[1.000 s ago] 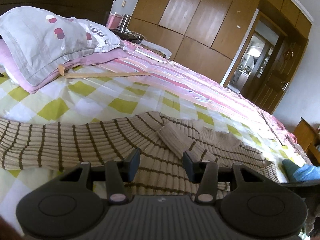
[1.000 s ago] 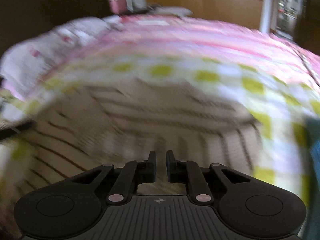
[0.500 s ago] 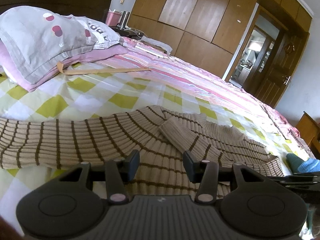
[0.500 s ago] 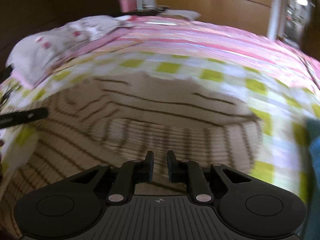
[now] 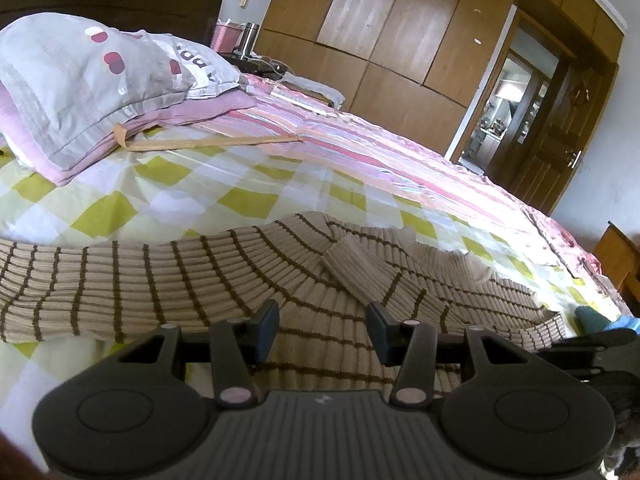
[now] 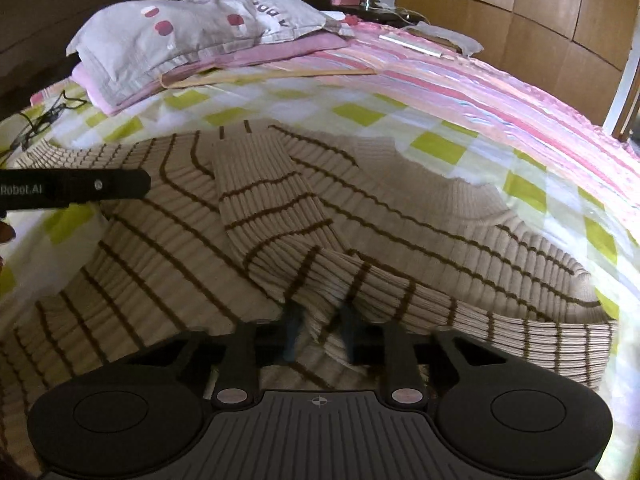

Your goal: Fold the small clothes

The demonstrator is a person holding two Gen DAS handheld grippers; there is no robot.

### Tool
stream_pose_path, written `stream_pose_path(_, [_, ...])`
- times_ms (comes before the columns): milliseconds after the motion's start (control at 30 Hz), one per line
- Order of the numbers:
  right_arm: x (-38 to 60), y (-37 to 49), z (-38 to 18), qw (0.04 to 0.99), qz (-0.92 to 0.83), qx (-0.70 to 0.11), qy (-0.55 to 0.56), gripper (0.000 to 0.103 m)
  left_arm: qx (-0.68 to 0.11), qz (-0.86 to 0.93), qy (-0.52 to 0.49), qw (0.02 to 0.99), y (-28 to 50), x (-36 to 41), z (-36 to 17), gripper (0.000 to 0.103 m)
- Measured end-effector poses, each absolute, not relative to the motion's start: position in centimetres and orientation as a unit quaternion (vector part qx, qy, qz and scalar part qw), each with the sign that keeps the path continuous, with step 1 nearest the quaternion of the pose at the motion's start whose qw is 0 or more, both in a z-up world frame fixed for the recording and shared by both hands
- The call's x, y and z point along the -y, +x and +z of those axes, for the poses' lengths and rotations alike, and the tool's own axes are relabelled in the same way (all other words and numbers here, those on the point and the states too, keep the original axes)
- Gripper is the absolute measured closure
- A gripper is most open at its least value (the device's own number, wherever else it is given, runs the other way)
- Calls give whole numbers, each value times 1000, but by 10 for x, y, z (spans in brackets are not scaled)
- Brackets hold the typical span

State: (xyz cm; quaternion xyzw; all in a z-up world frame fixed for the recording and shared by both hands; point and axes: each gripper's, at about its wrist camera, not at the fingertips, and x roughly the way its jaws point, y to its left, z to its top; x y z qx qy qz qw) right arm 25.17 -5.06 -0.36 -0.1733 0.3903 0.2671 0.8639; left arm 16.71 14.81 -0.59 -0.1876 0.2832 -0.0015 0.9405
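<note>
The striped sweater [image 6: 400, 224] is spread flat across the bed [image 5: 248, 200], on the green-and-white checked sheet, with one sleeve [image 6: 260, 200] folded back over the body so the cuff points up toward 12 o'clock in the right wrist view.

The right gripper [image 6: 318, 328] is down in the knit at about 6 o'clock of its own view. Its fingers [image 6: 292, 330] have just been closing, and a fold of the sweater bunches up between them, so it looks clenched on the sweater (the fingertips are half buried in fabric and a bit blurry, but the cloth is clearly pinched there).

The left gripper [image 5: 322, 330] hovers over the sweater's lower part, fingers [image 5: 267, 330] spread apart with nothing between them, just stripes visible through the gap. From the right wrist camera you can see it poking in at 9 o'clock as a dark bar above the sweater's edge.

At 11 o'clock sits a grey pillow [image 5: 96, 80] with red dots on top of a pink one. Wooden wardrobe [image 5: 400, 40] doors fill the 1 o'clock area, with a blue cloth [image 5: 618, 324] at the bed's edge at 3 o'clock.
</note>
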Motion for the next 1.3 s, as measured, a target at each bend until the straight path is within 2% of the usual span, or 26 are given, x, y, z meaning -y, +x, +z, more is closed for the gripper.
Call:
stream_pose_path(233, [76,243,21,874,270,-391,-105,96,-284,-15,-186,940,169,-146,-7,47])
stream_pose_path(400, [110,254,42,874,270,-404,33,96,-285,-55,-187,939,171,-138,-8,39])
stream_pose_path(533, [130,269,47,864,252,-425,97,96,-286,-49,-109,951,173,-117,-9,39])
stream_pose_path(700, [152,284,53,856,238,-425,173,96,-272,-45,-59,959,179,-102,-6,40])
stream_pose_path(1000, [158,280,63,853,251,-419,182,96,-249,-61,85,963,184,-47,-11,43])
stream_pose_path(1067, [160,280,63,853,252,-419,184,96,-239,-59,124,961,188,-32,-15,48])
stream_pose_path(1100, [161,280,63,853,251,-419,184,96,-238,-51,139,960,194,-27,-17,61])
stream_pose_path(1133, [162,279,64,853,251,-419,184,96,-247,-41,141,958,202,-25,-17,79])
stream_pose_path(1167, [163,278,64,853,252,-419,184,96,-259,-35,132,956,211,-27,-17,86])
stream_pose_path(1300, [169,276,72,858,251,-412,178,97,-256,-13,92,962,228,-47,1,89])
